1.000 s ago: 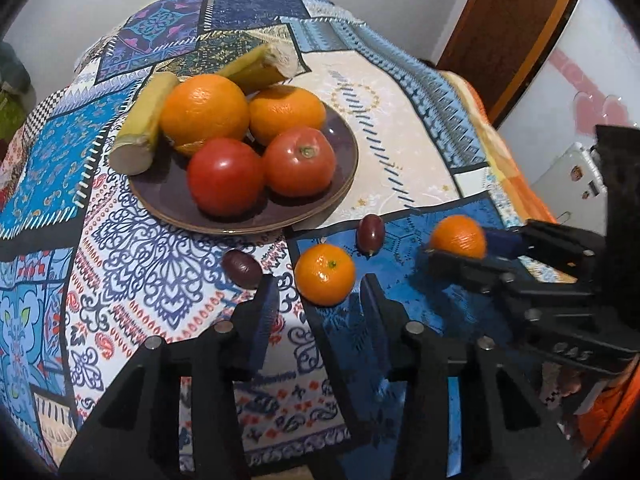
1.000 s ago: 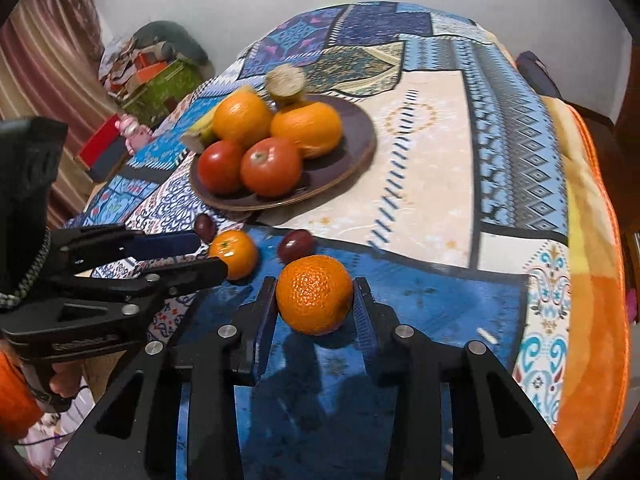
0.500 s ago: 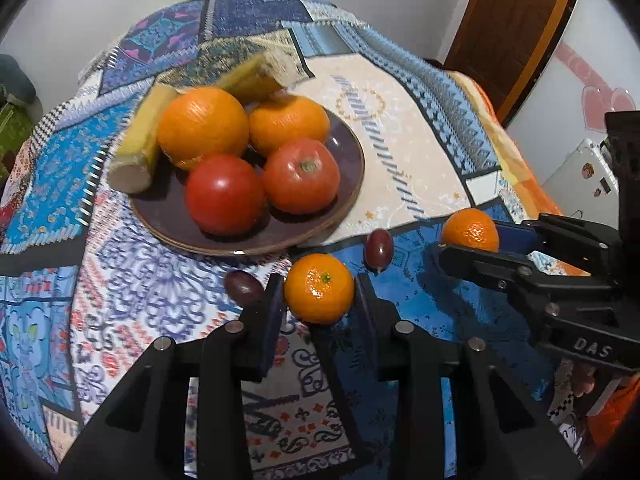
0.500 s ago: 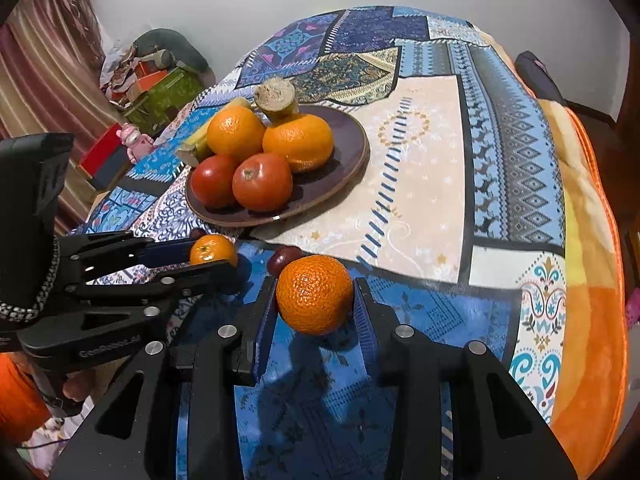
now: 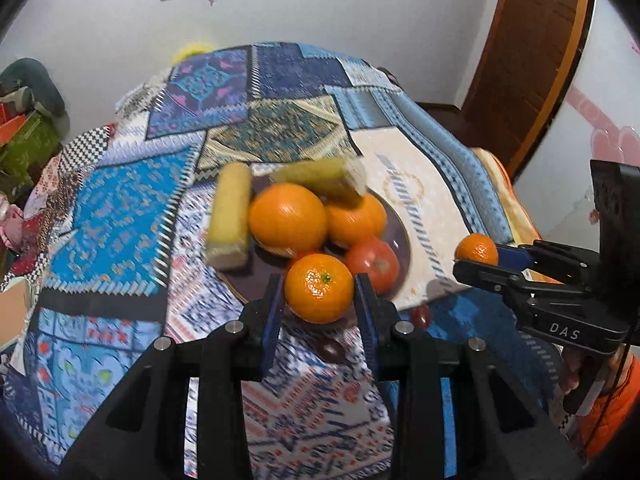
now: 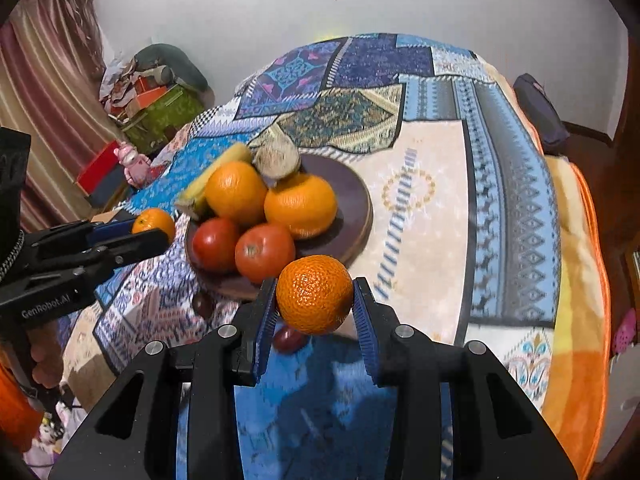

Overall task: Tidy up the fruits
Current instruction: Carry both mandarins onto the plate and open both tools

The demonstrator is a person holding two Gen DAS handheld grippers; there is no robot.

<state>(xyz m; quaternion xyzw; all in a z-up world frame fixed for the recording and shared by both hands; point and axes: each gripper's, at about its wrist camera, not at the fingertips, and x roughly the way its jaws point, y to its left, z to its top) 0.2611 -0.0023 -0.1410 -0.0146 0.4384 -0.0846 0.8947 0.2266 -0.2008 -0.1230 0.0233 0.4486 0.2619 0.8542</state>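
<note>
My left gripper [image 5: 319, 285] is shut on a small mandarin [image 5: 319, 294] and holds it above the patterned cloth, just in front of the brown plate [image 5: 394, 226]. My right gripper [image 6: 315, 291] is shut on a second mandarin [image 6: 315, 300], also lifted near the plate's [image 6: 354, 204] front rim. On the plate lie two oranges [image 6: 236, 192], two tomatoes [image 6: 264, 252] and two yellow-green stalk pieces [image 5: 230, 216]. Two dark plums [image 6: 287, 340] rest on the cloth below the grippers. Each gripper also shows at the side of the other's view.
A patchwork cloth [image 6: 500, 200] covers the round table, with an orange blanket [image 6: 580, 320] hanging at its right edge. Boxes and clutter [image 6: 160, 112] sit on the floor at the far left. A wooden door [image 5: 532, 60] stands at the far right.
The left gripper closed on the mandarin lying on the cloth and lifted it. The right gripper rose with its mandarin. Both have moved closer to the plate.
</note>
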